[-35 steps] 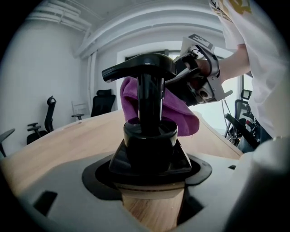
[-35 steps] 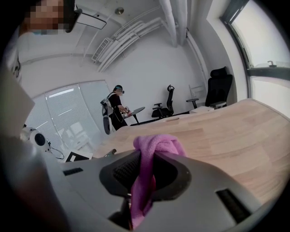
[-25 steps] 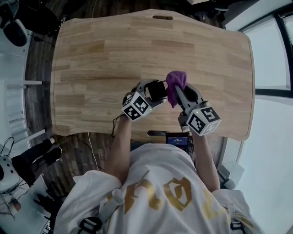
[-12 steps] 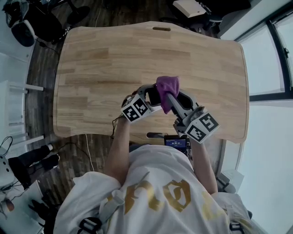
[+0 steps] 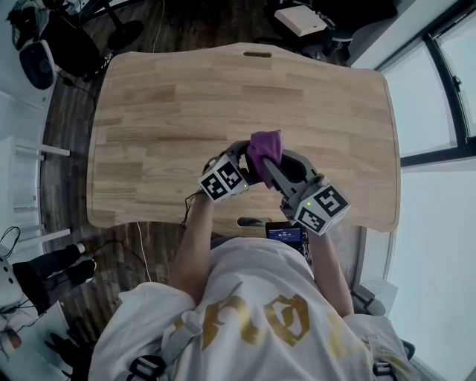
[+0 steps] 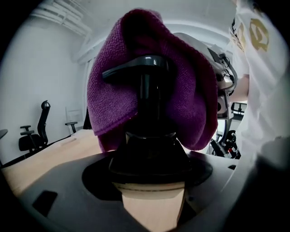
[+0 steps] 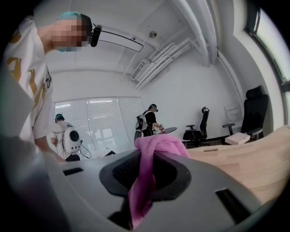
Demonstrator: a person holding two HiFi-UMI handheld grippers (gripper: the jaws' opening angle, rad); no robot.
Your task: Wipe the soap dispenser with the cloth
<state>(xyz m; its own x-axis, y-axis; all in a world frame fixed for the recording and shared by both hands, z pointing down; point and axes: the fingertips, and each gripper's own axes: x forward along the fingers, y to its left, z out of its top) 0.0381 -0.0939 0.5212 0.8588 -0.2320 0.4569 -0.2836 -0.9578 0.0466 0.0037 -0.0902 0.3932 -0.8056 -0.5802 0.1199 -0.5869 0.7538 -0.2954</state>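
My left gripper is shut on the soap dispenser, a black pump head on a black collar over a pale body, held upright above the wooden table. The purple cloth is draped over the pump top and hangs down behind it in the left gripper view as cloth. In the head view the cloth hides nearly all of the dispenser. My right gripper comes in from the right and is shut on the cloth, which bunches up above its jaws. The two grippers meet over the table's near middle.
A small device with a lit screen sits at the table's near edge below the grippers. Office chairs and a white box stand beyond the far edge. Windows run along the right. Other people stand in the room.
The right gripper has carried the cloth leftward over the dispenser, so the black pump that showed beside the cloth is now covered. The left gripper has kept its hold.
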